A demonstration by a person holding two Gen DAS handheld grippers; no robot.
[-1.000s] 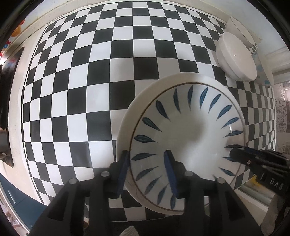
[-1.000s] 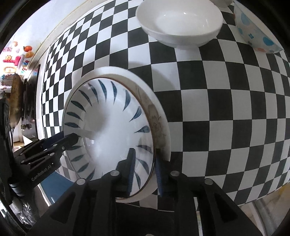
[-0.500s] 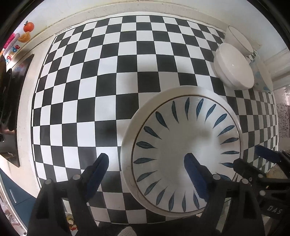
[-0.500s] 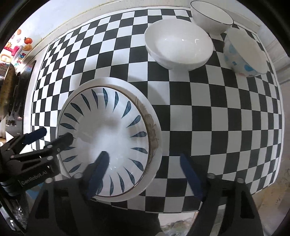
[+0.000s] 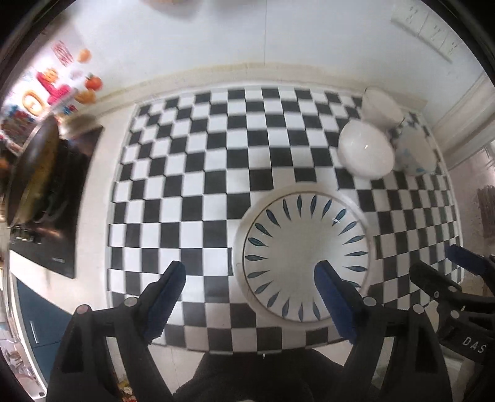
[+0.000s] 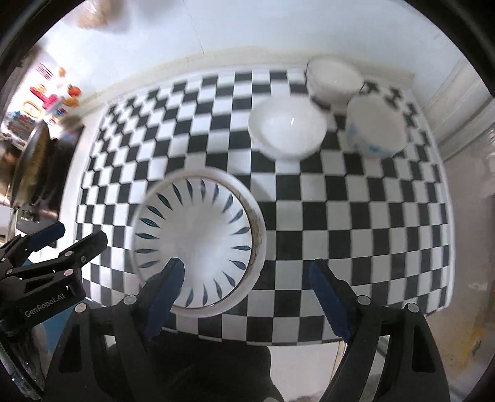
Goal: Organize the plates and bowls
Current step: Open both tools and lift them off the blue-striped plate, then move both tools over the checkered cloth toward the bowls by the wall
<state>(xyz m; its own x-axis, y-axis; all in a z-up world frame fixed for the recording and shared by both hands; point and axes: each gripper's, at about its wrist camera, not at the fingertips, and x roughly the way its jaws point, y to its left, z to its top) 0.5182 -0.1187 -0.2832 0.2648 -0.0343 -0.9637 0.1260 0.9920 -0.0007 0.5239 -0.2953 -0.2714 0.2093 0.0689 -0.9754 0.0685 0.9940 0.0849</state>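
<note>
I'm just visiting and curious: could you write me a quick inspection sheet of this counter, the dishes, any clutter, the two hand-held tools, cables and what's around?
Surface: black-and-white checkered mat on a pale counter.
Job's things: blue-leaf plate stacked on a larger white plate; plain white bowl; blue-dotted bowl; white bowl with dark rim at the back.
Clutter: nothing seen on the mat besides the dishes.
Grippers: left tool open, holding nothing, above the plates; right tool open, holding nothing.
Cables: nothing seen.
Surroundings: white wall, dark stove with a pan at the left, colourful stickers, wall socket.
</note>
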